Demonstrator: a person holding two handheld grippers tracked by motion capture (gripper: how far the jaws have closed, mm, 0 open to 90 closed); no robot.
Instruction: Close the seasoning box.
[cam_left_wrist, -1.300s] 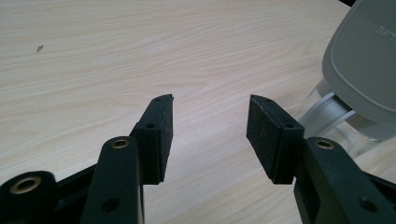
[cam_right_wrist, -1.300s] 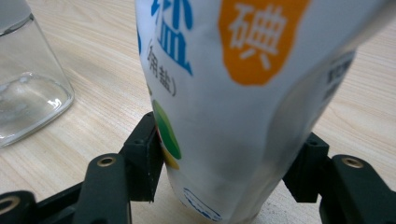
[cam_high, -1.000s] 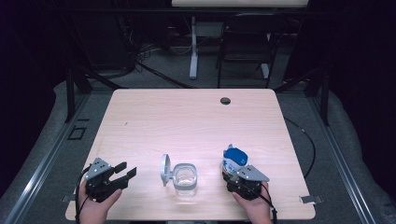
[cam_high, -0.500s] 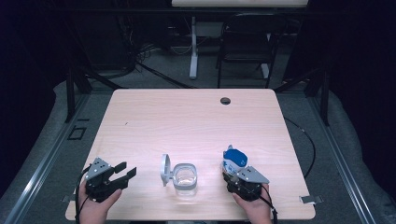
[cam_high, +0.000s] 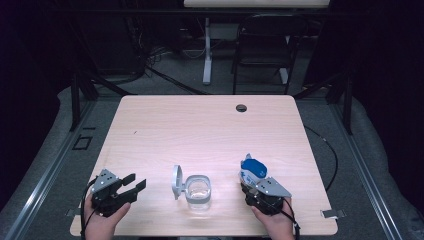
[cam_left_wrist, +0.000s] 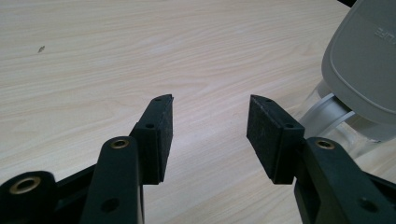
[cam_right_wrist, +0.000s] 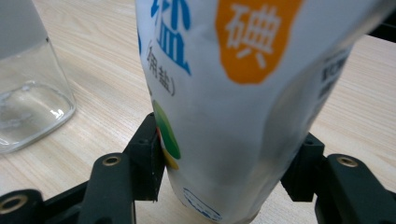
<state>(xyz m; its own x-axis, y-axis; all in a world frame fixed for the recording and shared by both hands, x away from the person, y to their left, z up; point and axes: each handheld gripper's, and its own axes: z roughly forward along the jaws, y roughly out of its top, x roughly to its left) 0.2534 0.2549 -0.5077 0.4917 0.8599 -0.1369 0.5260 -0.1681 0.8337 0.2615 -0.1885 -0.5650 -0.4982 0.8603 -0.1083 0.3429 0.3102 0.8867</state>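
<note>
A white salt bag (cam_high: 254, 168) with a blue top and printed blue and orange characters (cam_right_wrist: 233, 84) stands near the table's front right. My right gripper (cam_high: 251, 181) (cam_right_wrist: 229, 161) is shut on its lower part, one jaw on each side. A clear jar (cam_high: 199, 188) (cam_right_wrist: 28, 93) with its grey flip lid (cam_high: 176, 181) (cam_left_wrist: 364, 65) standing open sits at the front middle. It looks empty. At the front left my left gripper (cam_high: 135, 182) (cam_left_wrist: 210, 116) is open, nothing between its pads, the jar (cam_left_wrist: 327, 116) to its right.
The light wooden table (cam_high: 200, 130) has a dark round cable hole (cam_high: 241, 108) near its far edge. A black chair (cam_high: 265, 55) and a white stand (cam_high: 207, 50) are on the floor beyond. A small piece of tape (cam_high: 332, 214) lies at the front right corner.
</note>
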